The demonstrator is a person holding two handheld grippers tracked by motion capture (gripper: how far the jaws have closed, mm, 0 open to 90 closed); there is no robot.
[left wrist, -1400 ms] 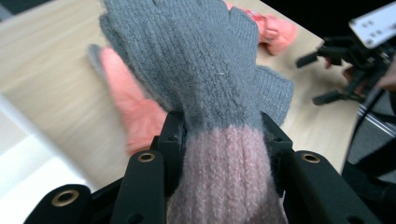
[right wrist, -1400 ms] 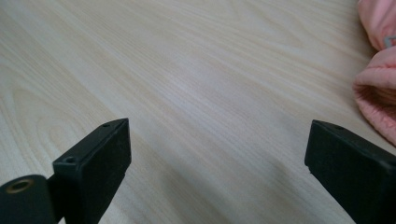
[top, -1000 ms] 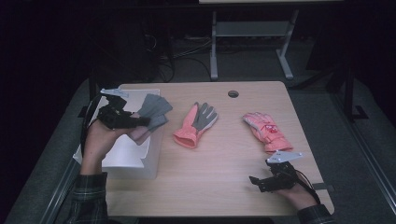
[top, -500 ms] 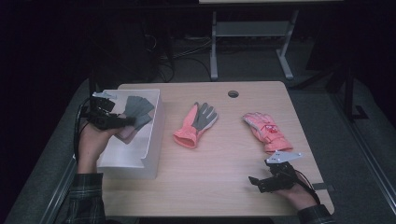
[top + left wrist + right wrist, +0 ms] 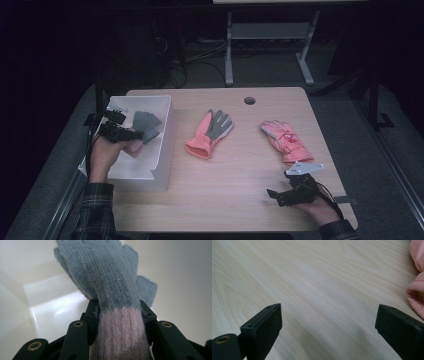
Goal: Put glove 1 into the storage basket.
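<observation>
Since the earlier frame, your left gripper (image 5: 131,134) has carried the grey knit glove (image 5: 145,125) down from above the box rim into the white box (image 5: 162,145); your right gripper (image 5: 280,195) has kept its place near the table's (image 5: 240,200) front edge.

The glove is clamped at its pink ribbed cuff (image 5: 120,335): the left gripper view shows both jaws pressed against the cuff's sides, with the grey fingers hanging forward past the jaws. The glove sits inside the box, above its floor, near the wall that faces the table. Whether the fingertips already touch the floor cannot be determined.

Note the following risks:

1. Early release. If you spread the jaws while the glove fingers lie over the box wall, the glove may drape across the rim or slide out onto the table. Confirm the whole glove is inside the walls first.
2. Snagging. Loose knit can catch on a jaw edge. If the cuff clings when you withdraw, the glove will lift back out with the gripper.
3. Box shift. The box overhangs the table's left edge. Pressing the gripper against a wall could push or tip it.

The right gripper's jaws stand spread wide over bare wood, gripping nothing. The pink glove (image 5: 286,141) lies just beyond it, and the pink-and-grey glove (image 5: 210,132) lies at mid-table.
</observation>
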